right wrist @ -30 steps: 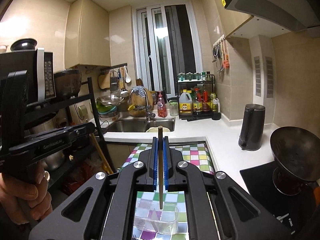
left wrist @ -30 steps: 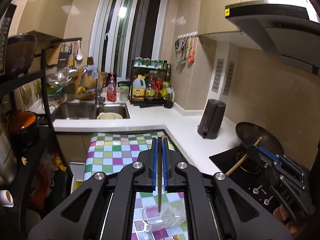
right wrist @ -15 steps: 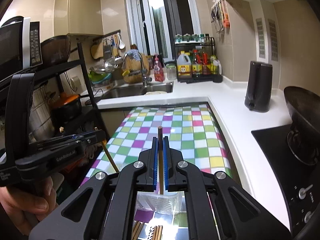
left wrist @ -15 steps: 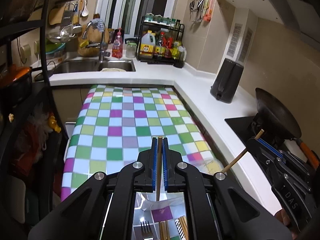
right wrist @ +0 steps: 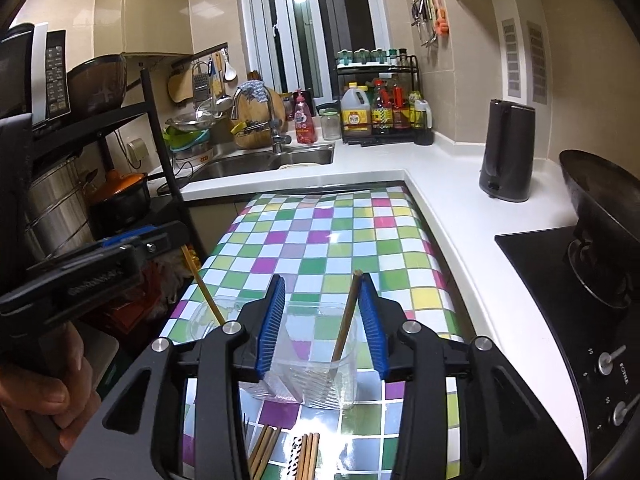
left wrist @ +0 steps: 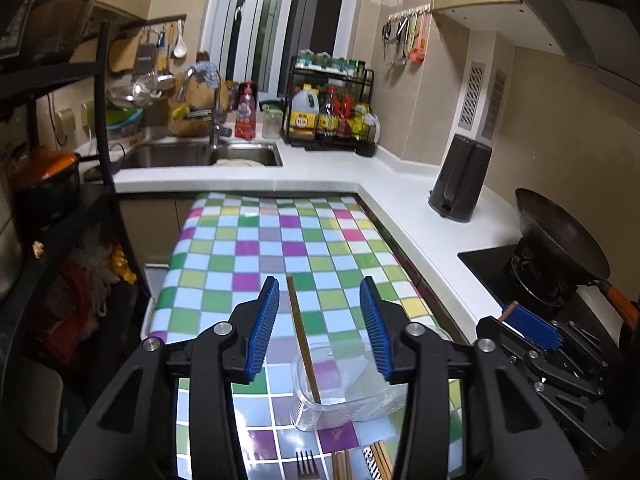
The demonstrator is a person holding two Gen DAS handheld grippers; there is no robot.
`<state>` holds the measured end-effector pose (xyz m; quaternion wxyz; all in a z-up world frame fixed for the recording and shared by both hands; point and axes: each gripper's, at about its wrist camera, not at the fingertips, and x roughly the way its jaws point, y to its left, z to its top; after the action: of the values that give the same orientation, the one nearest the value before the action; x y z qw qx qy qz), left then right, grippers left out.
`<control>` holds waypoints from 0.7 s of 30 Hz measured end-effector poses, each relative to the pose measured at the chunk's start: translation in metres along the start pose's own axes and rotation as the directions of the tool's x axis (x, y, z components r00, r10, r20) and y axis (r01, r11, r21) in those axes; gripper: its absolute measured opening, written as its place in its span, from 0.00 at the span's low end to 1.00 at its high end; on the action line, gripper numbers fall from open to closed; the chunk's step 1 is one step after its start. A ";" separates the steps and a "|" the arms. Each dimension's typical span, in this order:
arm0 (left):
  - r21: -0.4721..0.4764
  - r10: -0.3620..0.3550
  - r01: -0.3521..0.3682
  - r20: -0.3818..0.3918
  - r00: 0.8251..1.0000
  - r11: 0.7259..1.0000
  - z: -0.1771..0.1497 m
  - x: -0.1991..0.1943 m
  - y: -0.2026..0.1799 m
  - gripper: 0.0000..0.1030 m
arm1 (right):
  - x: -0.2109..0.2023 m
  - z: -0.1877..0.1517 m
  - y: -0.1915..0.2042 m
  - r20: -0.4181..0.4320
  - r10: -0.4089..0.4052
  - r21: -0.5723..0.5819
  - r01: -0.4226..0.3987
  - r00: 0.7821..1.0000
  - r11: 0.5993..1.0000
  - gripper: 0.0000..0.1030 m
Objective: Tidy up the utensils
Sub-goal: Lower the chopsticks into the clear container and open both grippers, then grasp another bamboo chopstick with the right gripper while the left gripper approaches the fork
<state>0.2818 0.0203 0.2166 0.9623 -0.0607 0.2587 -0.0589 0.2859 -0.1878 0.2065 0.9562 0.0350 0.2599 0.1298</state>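
Both of your grippers have just been opening, each over the clear plastic container (right wrist: 316, 356) on the checkered table (left wrist: 280, 248). Left gripper (left wrist: 320, 320): jaws apart, pads clear of the wooden chopstick (left wrist: 302, 332) standing between them; its lower end is inside the container and it leans toward 11 o'clock, resting on the rim rather than on either pad. Right gripper (right wrist: 322, 320): jaws likewise apart; its chopstick (right wrist: 346, 320) has its foot in the container and tips toward 1 o'clock, its top against or just beside the right pad — you cannot tell which from this view. Judgement: you hold each gripper directly above the container so that a released stick drops in upright rather than onto the table. More chopsticks (right wrist: 306, 456) and a fork (left wrist: 306, 466) lie loose on the table at 6 o'clock of the container, so sorting looks early. Likely next: back both grippers away without knocking the leaning sticks.
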 end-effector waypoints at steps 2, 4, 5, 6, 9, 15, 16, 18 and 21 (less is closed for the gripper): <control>0.007 0.014 -0.014 0.038 0.999 1.000 0.003 -0.016 -0.002 0.52 | -0.010 -0.001 -0.003 0.014 -0.012 0.012 0.012 1.000 1.000 0.38; 0.017 0.026 -0.027 0.080 0.997 0.999 0.004 -0.034 -0.005 0.52 | -0.023 -0.002 -0.004 0.037 -0.024 0.017 0.023 0.999 1.000 0.38; 0.023 0.032 -0.035 0.102 0.994 0.999 0.004 -0.043 -0.006 0.53 | -0.030 -0.003 -0.004 0.051 -0.030 0.016 0.029 0.998 0.999 0.38; 0.028 0.040 -0.044 0.125 0.991 0.999 0.003 -0.054 -0.007 0.54 | -0.039 -0.004 -0.004 0.069 -0.035 0.013 0.034 0.997 0.999 0.38; 0.032 0.042 -0.048 0.178 0.983 0.998 -0.003 -0.080 -0.009 0.55 | -0.067 -0.012 -0.002 0.125 -0.040 0.007 0.040 0.991 0.999 0.38; 0.046 0.029 -0.040 0.204 0.979 0.998 -0.047 -0.118 -0.014 0.55 | -0.115 -0.042 0.002 0.183 -0.049 0.020 0.047 0.982 0.999 0.38; 0.051 0.030 -0.041 0.201 0.979 0.998 -0.054 -0.121 -0.015 0.55 | -0.121 -0.048 0.004 0.186 -0.051 0.019 0.048 0.981 0.999 0.38; 0.060 0.027 -0.039 0.191 0.981 0.997 -0.072 -0.125 -0.017 0.55 | -0.131 -0.064 0.007 0.192 -0.051 0.018 0.048 0.980 0.999 0.38; 0.085 0.023 -0.038 0.168 0.985 0.996 -0.104 -0.128 -0.020 0.54 | -0.142 -0.088 0.010 0.198 -0.050 0.009 0.049 0.979 0.999 0.38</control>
<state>0.1170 0.0103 0.1928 0.9831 -0.0191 0.1751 -0.0502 0.1216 -0.2161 0.2014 0.9802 0.0433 0.1642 0.1014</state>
